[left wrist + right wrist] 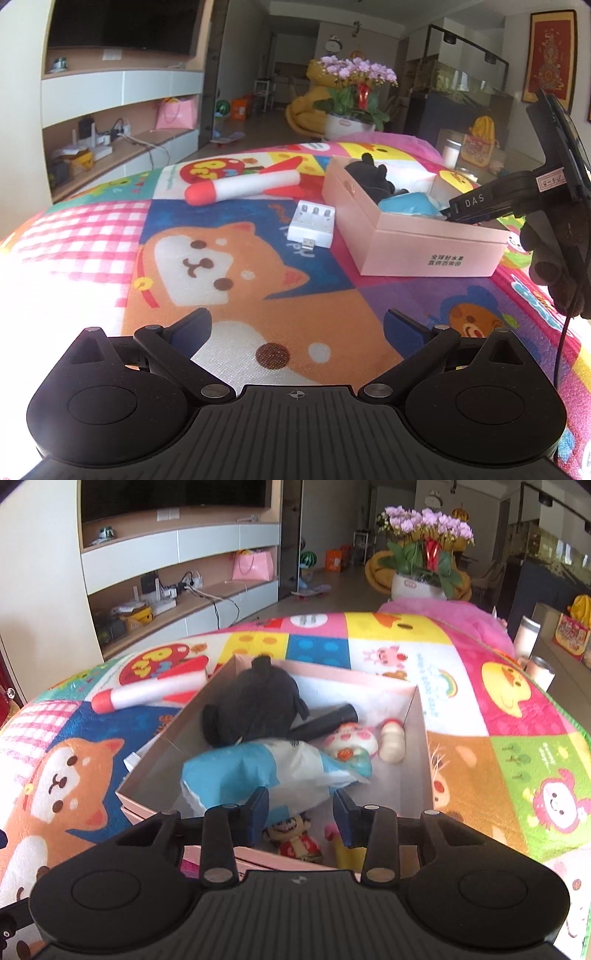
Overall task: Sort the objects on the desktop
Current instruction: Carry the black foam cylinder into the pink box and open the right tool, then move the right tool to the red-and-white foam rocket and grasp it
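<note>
While hovering low over the cartoon blanket [92,240] as the left gripper [297,328], jaws spread wide with nothing between them, risks snagging the soft pile on any low sweep toward the white battery charger [316,227]. Could also shove that charger along instead of straddling it, given how flat it lies and how its plug juts out toward the camera. Lies just beside the near-left wall of the pink box [424,243], so leaves little room on that side for a finger.

Over on the right gripper [301,812]: sits above the near end of the box, jaws narrowed but apart, clamped on nothing as far as can be told. Hangs right over the blue-and-white packet [258,771]; may catch its crinkled wrapper on lifting away and drag it out. Could knock the box wall too if pulled back low.

Still out on the blanket: the charger and the toy rocket [243,184], beyond it and well clear of the box's left wall. Already inside: a black plush [255,705], a black cylinder [325,722], a pink-and-white soft toy [351,744], a small pale wooden doll [392,744], and a little red-dressed figure [295,838] under the jaws.

Looks crowded at the near end; may spill if more is dropped there. Crowds the left hand's path as well, with both tools near the same box.
</note>
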